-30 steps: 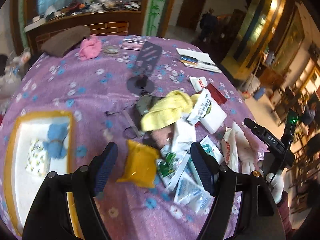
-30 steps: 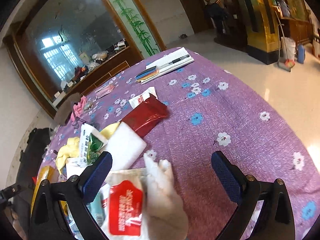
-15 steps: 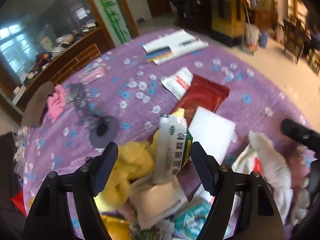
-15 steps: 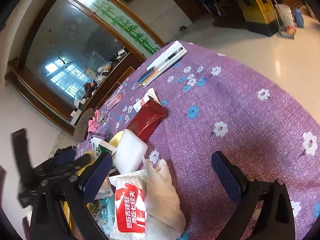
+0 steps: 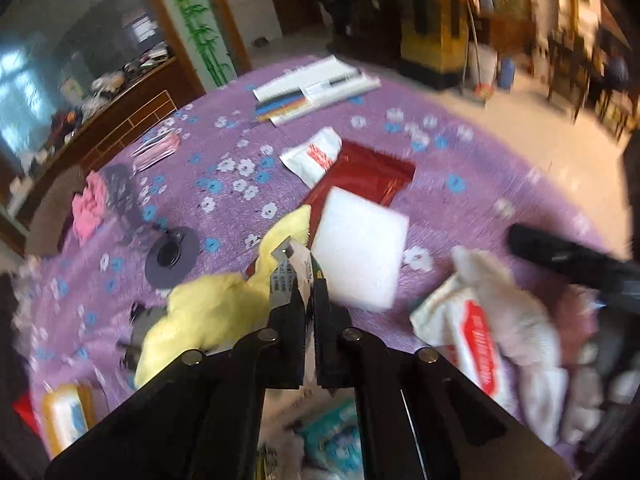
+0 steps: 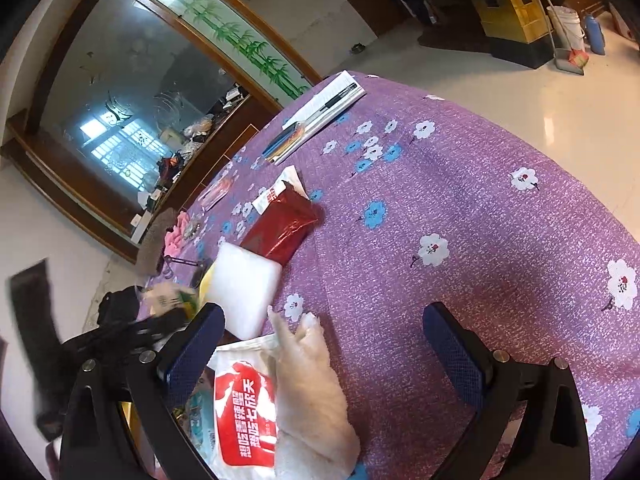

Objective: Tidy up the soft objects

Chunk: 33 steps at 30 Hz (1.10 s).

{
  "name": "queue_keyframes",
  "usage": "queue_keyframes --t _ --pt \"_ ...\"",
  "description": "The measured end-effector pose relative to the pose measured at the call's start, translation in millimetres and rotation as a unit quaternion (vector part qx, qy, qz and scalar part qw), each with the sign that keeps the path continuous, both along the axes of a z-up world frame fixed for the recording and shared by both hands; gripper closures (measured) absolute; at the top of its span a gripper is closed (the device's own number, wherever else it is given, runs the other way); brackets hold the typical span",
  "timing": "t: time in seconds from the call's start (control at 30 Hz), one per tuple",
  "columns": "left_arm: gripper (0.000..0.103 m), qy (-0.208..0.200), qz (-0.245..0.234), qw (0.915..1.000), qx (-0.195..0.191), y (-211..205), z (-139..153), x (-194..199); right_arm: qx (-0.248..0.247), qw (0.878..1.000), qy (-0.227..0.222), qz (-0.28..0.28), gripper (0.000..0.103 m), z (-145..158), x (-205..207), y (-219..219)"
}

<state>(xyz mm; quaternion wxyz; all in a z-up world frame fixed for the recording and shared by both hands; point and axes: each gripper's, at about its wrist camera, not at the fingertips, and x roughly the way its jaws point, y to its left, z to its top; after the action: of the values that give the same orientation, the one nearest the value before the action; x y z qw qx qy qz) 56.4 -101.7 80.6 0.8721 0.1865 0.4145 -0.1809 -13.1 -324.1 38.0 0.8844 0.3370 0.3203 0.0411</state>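
My left gripper (image 5: 306, 292) has its jaws closing tight on a white and green sachet packet (image 5: 290, 276), which stands up between the pads above a yellow cloth (image 5: 216, 312). A white foam pad (image 5: 360, 256) and a red foil pack (image 5: 368, 176) lie just beyond. To the right, a white fluffy cloth (image 5: 516, 320) rests on a red-and-white snack bag (image 5: 476, 344). My right gripper (image 6: 322, 316) is open, with the fluffy cloth (image 6: 308, 392) lying on the table between its fingers and the snack bag (image 6: 244, 412) beside the left finger.
On the purple flowered tablecloth (image 6: 460, 184) lie a notebook with pens (image 5: 316, 92) at the far side, a pink cloth (image 5: 88, 204) and a dark round stand (image 5: 172, 256) to the left. A yellow-rimmed tray (image 5: 64, 416) sits lower left. The table edge drops off at right.
My left gripper swung right over the pile and rolled, then shut on the white and green sachet. The right gripper sank slightly and stayed open over the fluffy cloth.
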Motion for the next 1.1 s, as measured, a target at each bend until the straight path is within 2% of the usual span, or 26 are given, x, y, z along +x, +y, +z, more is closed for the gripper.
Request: queue_keyframes --t 0.2,0.4,0.47,0.5,0.57,0.63,0.7,0.77,0.83,0.93,1.0,1.03,1.1 --pt "0.102 -0.059 0.037 0.9937 -0.088 65 57 -73 -0.028 0.999 0.016 -0.006 0.002 -1 3 6" --pt "0.102 -0.097 0.096 0.9742 -0.179 146 86 -140 -0.028 1.0 0.013 0.001 0.002 3 1 8" --pt "0.102 -0.106 0.115 0.968 -0.196 172 91 -156 -0.015 0.999 0.015 0.024 0.014 10 -3 14" --pt "0.102 -0.109 0.124 0.965 -0.204 185 92 -163 -0.014 0.999 0.01 0.042 0.016 21 -12 23" --pt "0.102 -0.107 0.137 0.9623 -0.209 204 88 -168 -0.027 0.997 -0.016 0.077 0.016 43 -28 46" --pt "0.102 -0.095 0.151 0.9612 -0.211 220 78 -167 -0.068 0.989 -0.025 0.129 0.015 64 -40 83" --pt "0.102 -0.064 0.144 0.9656 -0.207 225 61 -165 -0.125 0.974 -0.012 0.19 0.015 74 -44 130" --pt "0.102 -0.04 0.147 0.9683 -0.198 224 41 -166 -0.164 0.961 0.019 0.223 0.018 68 -39 163" --pt "0.102 -0.019 0.143 0.97 -0.196 223 25 -171 -0.217 0.951 0.058 0.214 0.019 57 -30 185" --pt "0.102 0.005 0.137 0.9701 -0.201 224 9 -181 -0.248 0.943 0.099 0.2 0.02 38 -16 202" --pt "0.1 0.018 0.135 0.9704 -0.199 224 1 -181 -0.27 0.937 0.104 0.193 0.021 33 -11 212" --pt "0.1 0.024 0.135 0.97 -0.201 223 -2 -179 -0.297 0.93 0.105 0.188 0.021 31 -11 220" --pt "0.1 0.037 0.133 0.9699 -0.2 217 -7 -173 -0.318 0.922 0.108 0.191 0.022 27 -7 230"
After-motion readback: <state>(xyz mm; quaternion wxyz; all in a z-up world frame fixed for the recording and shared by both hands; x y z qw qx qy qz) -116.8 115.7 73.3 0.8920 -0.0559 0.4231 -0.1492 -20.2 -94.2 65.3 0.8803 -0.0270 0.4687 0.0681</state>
